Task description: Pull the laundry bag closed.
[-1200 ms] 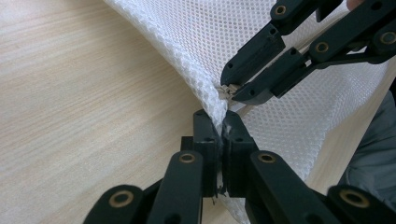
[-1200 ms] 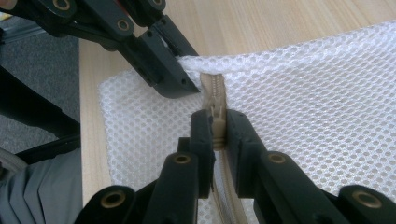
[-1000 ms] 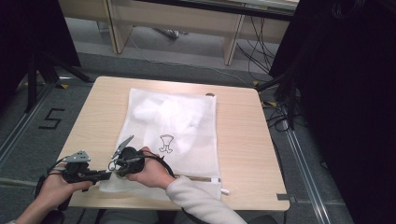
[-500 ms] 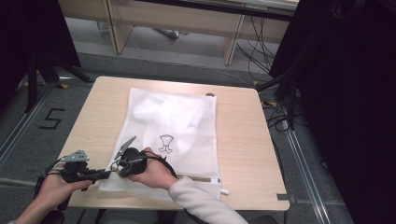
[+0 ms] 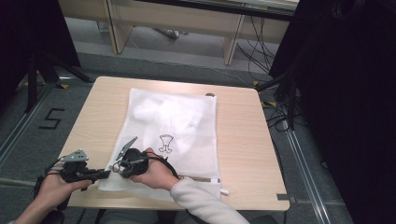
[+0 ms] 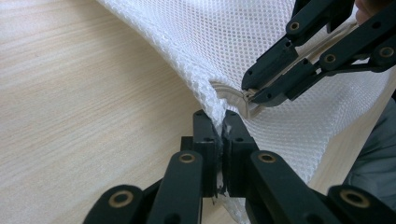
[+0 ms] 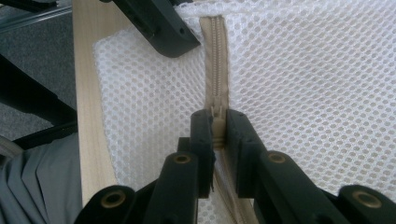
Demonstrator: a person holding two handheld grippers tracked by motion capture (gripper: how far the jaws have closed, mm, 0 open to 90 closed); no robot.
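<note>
Two grippers clamped at the bag's (image 5: 177, 126) corner.
Left (image 6: 218, 135) pinching mesh edge; right (image 7: 218, 122) pinching zip pull (image 7: 217, 117), just beside.

Both grippers are built of matte black linkage bars pinned with brass-coloured rivets, ending in squared black jaws. In the high view, lower left of the frame, the left gripper (image 5: 95, 174) carries a grey three-cornered plate on top, and a black cable loops from it. Just right of it, the right gripper (image 5: 122, 163) bears a similar grey plate. The right forearm wears a pale cream sleeve (image 5: 205, 205).
</note>
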